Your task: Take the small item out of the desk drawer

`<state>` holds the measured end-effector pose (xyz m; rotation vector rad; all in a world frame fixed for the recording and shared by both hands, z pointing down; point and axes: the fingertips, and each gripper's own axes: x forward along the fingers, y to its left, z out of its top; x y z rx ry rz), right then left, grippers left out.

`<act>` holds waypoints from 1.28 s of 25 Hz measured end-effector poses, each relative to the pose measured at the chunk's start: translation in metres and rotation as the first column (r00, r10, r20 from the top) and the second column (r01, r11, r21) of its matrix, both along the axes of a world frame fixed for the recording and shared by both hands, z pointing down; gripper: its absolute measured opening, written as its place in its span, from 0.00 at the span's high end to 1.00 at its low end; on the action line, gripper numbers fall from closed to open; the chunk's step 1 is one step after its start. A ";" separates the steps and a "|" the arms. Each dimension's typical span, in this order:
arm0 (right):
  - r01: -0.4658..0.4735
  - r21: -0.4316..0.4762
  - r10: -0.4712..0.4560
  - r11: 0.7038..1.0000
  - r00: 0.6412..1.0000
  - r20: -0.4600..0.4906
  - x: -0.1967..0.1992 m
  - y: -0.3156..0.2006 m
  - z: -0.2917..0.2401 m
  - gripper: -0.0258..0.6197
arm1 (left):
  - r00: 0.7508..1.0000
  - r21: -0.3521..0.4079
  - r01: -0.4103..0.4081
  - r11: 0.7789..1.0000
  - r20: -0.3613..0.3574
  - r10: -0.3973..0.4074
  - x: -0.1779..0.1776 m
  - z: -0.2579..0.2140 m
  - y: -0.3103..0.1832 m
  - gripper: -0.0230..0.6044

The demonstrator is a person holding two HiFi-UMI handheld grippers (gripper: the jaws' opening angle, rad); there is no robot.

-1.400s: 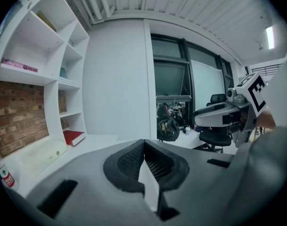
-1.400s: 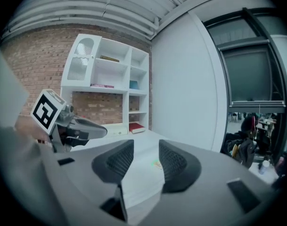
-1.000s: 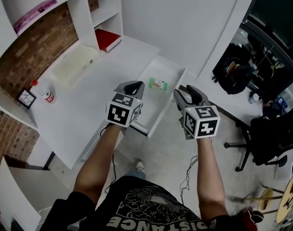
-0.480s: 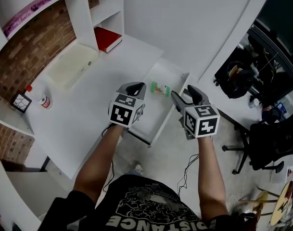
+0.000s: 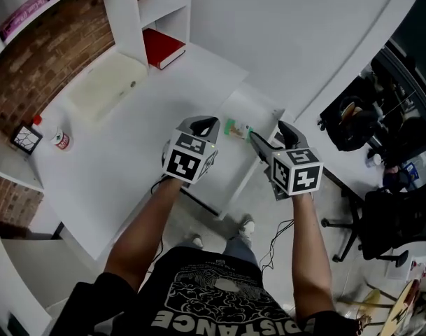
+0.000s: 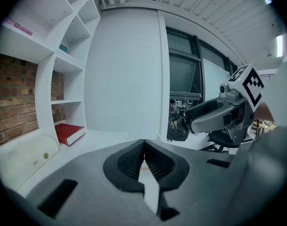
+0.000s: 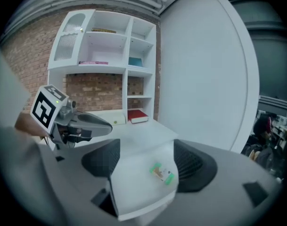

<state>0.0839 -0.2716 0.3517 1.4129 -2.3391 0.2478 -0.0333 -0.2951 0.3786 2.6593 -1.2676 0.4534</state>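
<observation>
The small item (image 5: 236, 128), a white packet with green ends, lies in the open white desk drawer (image 5: 253, 112). In the right gripper view the small item (image 7: 162, 173) lies on the drawer floor (image 7: 134, 185), ahead of and between the jaws. My right gripper (image 5: 271, 134) hovers over the drawer's right side; its jaws are opening and its pads touch nothing (image 7: 145, 161). My left gripper (image 5: 202, 124) hangs over the desk edge left of the item, its jaws shut and empty (image 6: 144, 147).
On the desk (image 5: 129, 138) lie a red book (image 5: 164, 47) in a shelf bay, a cream box (image 5: 104, 89) and a small red-capped bottle (image 5: 59, 140). White shelves rise along the brick wall. An office chair (image 5: 387, 215) stands to the right.
The right gripper's jaws have spread wider. Both grippers have moved forward, closer to the item in the drawer. The left gripper stays shut.
</observation>
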 end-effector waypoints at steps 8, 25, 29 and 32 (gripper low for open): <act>0.137 -0.082 -0.141 0.987 0.989 -0.044 -0.006 -0.043 0.036 0.40 | 0.998 0.000 0.034 0.999 -0.048 -0.034 0.008 0.013 -0.028 0.95; 0.478 -0.347 -0.550 0.807 0.822 -0.147 -0.014 -0.125 0.130 0.37 | 0.964 -0.113 0.263 0.958 -0.012 -0.266 0.025 0.073 -0.080 0.95; 0.527 -0.413 -0.629 0.743 0.761 -0.160 -0.019 -0.128 0.160 0.37 | 0.940 -0.131 0.333 0.934 -0.031 -0.339 0.023 0.093 -0.083 0.95; 0.555 -0.456 -0.680 0.696 0.714 -0.168 -0.022 -0.129 0.180 0.36 | 0.920 -0.143 0.379 0.914 -0.043 -0.389 0.021 0.106 -0.082 0.95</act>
